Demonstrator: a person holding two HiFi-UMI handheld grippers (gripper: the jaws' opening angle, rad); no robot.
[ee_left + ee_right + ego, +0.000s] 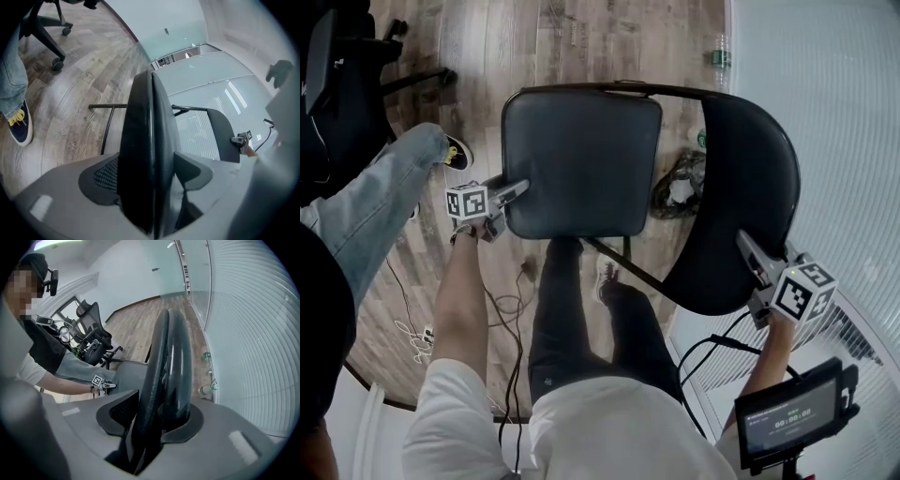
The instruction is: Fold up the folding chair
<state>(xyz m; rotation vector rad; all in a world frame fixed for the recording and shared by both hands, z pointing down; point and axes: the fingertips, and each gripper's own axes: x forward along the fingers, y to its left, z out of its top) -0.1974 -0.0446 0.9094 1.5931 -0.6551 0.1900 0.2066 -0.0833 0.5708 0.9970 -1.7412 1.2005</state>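
The black folding chair stands open below me, its square seat (581, 159) to the left and its rounded backrest (741, 206) to the right. My left gripper (517, 190) is at the seat's left edge. In the left gripper view the seat (140, 140) runs edge-on between the widely spread jaws of that gripper (147, 164), close to both pads, with no squeeze visible. My right gripper (750, 251) is on the backrest's near rim. In the right gripper view that gripper (157, 413) has both pads against the edge-on backrest (171, 362).
Another person's jeans leg (375, 197) and an office chair (337, 84) are at the left. A frosted glass wall (844, 112) runs along the right, with bottles (720, 58) and a plastic bag (680, 183) at its foot. A small screen (792, 412) sits at lower right.
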